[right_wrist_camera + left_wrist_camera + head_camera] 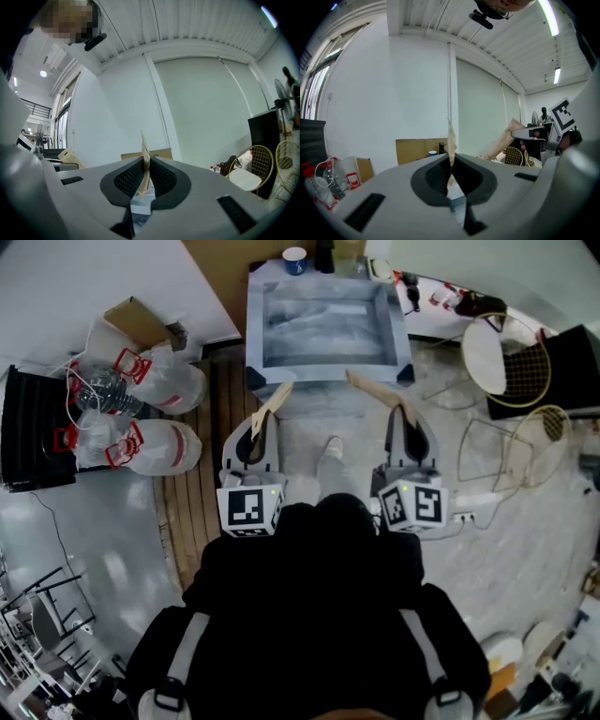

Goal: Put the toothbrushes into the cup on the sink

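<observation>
In the head view the grey sink (255, 324) stands ahead of me, with a small blue-and-white cup (294, 259) behind its far rim. My left gripper (263, 421) is shut on a tan toothbrush (273, 400) that sticks out forward. My right gripper (402, 414) is shut on a second tan toothbrush (373, 388). Both are short of the sink's near edge. In the left gripper view the toothbrush (451, 139) rises from the closed jaws, and the cup (432, 153) shows far off. In the right gripper view the other toothbrush (145, 157) is pinched between the pads.
Bags of plastic bottles (141, 413), a cardboard box (141, 322) and a black crate (33, 427) lie at the left. Wire chairs (511, 362) and a black box stand at the right. My shoe (330, 452) shows between the grippers on plastic-covered floor.
</observation>
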Motion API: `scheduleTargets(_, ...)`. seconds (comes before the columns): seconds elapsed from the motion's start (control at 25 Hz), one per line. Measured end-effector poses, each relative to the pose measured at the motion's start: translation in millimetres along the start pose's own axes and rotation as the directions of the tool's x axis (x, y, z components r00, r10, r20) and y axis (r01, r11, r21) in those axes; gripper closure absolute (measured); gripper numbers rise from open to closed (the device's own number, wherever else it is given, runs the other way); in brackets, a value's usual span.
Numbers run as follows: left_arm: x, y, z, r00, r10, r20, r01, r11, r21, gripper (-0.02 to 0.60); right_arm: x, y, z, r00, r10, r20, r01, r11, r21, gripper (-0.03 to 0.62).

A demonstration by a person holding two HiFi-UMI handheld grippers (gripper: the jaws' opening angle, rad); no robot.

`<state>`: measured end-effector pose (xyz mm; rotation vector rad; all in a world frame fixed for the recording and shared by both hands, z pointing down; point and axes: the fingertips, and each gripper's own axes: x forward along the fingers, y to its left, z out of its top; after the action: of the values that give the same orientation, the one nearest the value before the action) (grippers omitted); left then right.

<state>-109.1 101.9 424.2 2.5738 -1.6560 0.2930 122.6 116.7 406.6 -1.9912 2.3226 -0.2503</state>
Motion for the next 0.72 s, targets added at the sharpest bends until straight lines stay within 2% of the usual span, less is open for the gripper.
scheduleTargets(0.08, 27, 3, 14, 1.000, 0.018, 0.000, -0.018, 1.000, 0.009, 0.578, 28, -14, 11, 1.000, 0.020, -0.007, -0.020, 1.000, 0.004, 0.559)
scheduleTargets(0.2, 67, 4, 34, 0.998, 0.062, -0.001, -0.062, 0.997, -0.046, 0.578, 67, -36, 27, 0.999, 0.051, -0.013, -0.051, 0.999, 0.003, 0.559)
scheduleTargets(0.36, 113, 2, 57, 0.997, 0.071, -0.005, -0.071, 0.997, 0.003, 0.578, 109, -65, 42, 0.997, 0.076, -0.021, -0.075, 0.997, 0.021, 0.559)
scheduleTargets(0.56, 142, 3, 71, 0.994, 0.103, -0.026, -0.102, 0.995, 0.008, 0.578, 148, -81, 54, 0.993, 0.112, -0.021, -0.111, 0.993, 0.044, 0.559)
scheduleTargets(0.72, 161, 7, 73, 0.989, 0.144, -0.041, -0.145, 0.989, -0.030, 0.578, 174, -88, 64, 0.992, 0.128, -0.013, -0.127, 0.991, 0.049, 0.559)
